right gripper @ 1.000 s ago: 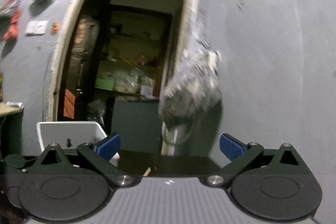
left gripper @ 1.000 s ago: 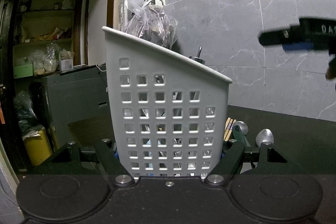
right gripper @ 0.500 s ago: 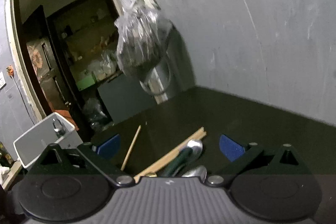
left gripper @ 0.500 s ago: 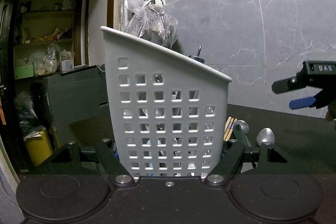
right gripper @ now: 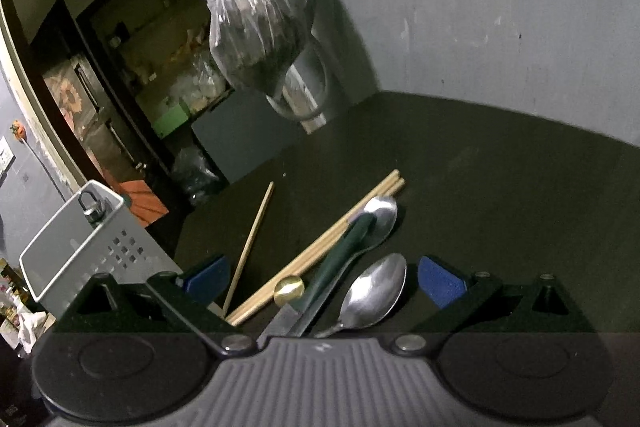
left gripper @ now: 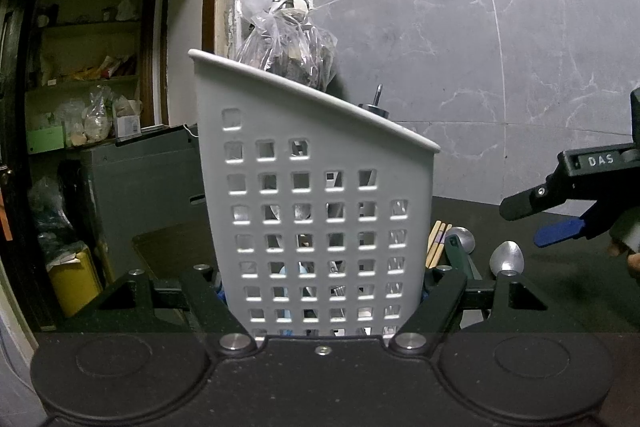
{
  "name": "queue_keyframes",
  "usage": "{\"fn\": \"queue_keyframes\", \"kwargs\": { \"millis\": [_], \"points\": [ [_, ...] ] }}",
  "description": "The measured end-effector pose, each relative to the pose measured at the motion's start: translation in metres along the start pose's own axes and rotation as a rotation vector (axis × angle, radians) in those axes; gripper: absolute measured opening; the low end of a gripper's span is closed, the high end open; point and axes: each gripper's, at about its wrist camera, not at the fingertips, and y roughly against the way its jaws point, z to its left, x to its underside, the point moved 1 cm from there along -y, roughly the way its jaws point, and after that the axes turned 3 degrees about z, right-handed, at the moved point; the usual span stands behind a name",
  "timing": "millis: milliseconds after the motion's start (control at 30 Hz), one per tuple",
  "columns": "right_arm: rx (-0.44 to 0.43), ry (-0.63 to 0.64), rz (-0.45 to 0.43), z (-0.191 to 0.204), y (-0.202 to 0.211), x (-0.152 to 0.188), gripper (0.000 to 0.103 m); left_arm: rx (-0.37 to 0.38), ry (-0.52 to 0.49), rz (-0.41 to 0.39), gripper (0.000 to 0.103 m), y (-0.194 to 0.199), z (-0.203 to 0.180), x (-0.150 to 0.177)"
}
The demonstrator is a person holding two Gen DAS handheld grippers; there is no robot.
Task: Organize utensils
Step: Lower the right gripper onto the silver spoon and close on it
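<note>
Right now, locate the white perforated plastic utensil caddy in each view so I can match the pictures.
Left wrist: the white perforated plastic utensil caddy fills the centre, clamped in the left gripper.
Right wrist: the caddy is at the lower left edge.
Shared landmark: the clear plastic bag hanging on the wall.

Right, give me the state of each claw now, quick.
Left claw: shut on the white utensil basket, holding it tilted.
Right claw: open, empty, hovering over the spoons and chopsticks on the table.
</note>
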Motion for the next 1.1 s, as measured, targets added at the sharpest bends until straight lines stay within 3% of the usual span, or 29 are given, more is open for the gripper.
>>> {"fn": "queue_keyframes", "kwargs": {
  "millis": [533,767,933,1100],
  "points": [
    [0.086,0.000,0.090,-0.017,-0.026,-0.010,0.102,-0.001,-0.001,0.001,0.076,-0.001,-0.001,0.000],
    [-0.015,0.021,0.114,-0.016,-0.033,-0.012,0.102,0.000,-0.001,0.001,0.076,-0.001,-0.002,-0.001],
    [-0.042,0.051,0.132,-0.013,-0.031,-0.010,0.092,0.000,-0.001,0.001,0.076,-0.001,-0.002,-0.001],
    [-0.006,0.116,0.133,-0.007,-0.030,-0.007,0.072,-0.001,-0.002,0.001,0.076,-0.001,-0.002,-0.001]
  ]
}}
